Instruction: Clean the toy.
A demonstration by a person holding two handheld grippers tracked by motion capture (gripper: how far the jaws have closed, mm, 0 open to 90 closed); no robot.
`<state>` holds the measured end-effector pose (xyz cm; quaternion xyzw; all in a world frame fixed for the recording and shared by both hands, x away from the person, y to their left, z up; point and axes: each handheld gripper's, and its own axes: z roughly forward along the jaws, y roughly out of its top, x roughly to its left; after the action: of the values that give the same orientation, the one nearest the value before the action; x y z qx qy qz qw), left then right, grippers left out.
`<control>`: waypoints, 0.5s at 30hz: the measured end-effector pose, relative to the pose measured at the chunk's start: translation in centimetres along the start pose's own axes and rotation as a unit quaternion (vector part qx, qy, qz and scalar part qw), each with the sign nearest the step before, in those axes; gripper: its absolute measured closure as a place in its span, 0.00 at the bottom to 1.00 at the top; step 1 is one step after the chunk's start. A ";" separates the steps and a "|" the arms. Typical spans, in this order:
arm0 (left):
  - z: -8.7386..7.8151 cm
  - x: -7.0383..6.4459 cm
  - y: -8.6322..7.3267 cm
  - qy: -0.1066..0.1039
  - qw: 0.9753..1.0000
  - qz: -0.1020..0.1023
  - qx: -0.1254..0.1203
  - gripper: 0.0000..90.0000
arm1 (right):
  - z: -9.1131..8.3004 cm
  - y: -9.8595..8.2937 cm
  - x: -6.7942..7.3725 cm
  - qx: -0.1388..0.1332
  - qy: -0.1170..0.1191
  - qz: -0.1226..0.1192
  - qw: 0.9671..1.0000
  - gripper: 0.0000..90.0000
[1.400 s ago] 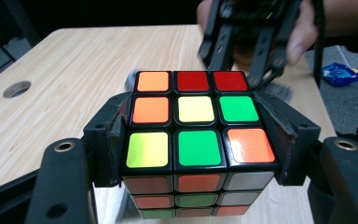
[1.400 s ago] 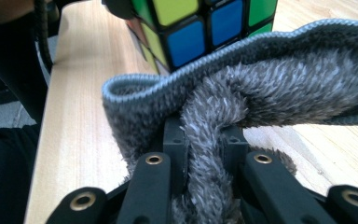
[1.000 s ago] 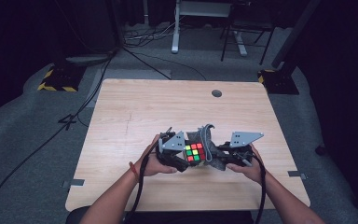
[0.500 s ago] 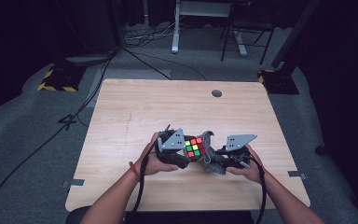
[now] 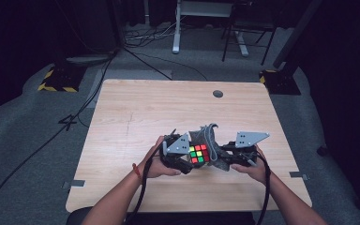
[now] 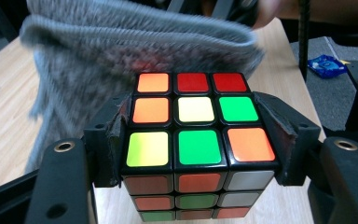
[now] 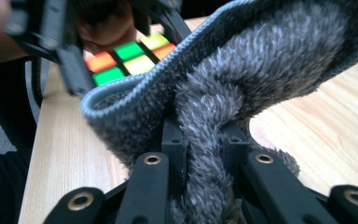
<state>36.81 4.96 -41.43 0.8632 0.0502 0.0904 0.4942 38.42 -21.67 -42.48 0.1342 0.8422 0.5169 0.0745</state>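
Cube [image 6: 193, 140] sits clamped between my left tool's [image 6: 193, 144] jaws, above the worktop [image 5: 168, 108]. My right tool [image 7: 204, 158] pinches grey cloth [image 7: 261, 70], draped just beyond the cube.

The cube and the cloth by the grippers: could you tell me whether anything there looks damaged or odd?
The cube is scrambled but whole, clamped squarely between the left gripper's jaws. The pads on those jaws look frayed at their edges. The grey cloth is bunched in the right gripper and drapes loosely towards the cube. Nothing else stands out.
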 end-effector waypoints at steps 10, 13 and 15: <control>-0.5 0.1 0.7 0.018 1.000 -0.001 -0.016 0.38 | 1.5 -1.1 -0.2 0.057 0.028 -0.001 0.998 0.86; -0.6 0.4 0.5 0.025 1.000 -0.005 -0.016 0.38 | 1.6 -1.1 0.0 0.063 0.033 -0.006 0.997 0.86; -0.9 0.7 0.3 0.036 0.999 -0.006 -0.014 0.38 | 1.7 -1.0 0.1 0.065 0.040 -0.010 0.997 0.86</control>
<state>37.32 5.64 -40.63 0.8521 0.0713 0.1191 0.5046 38.57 -20.65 -44.17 0.1094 0.8774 0.4656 0.0368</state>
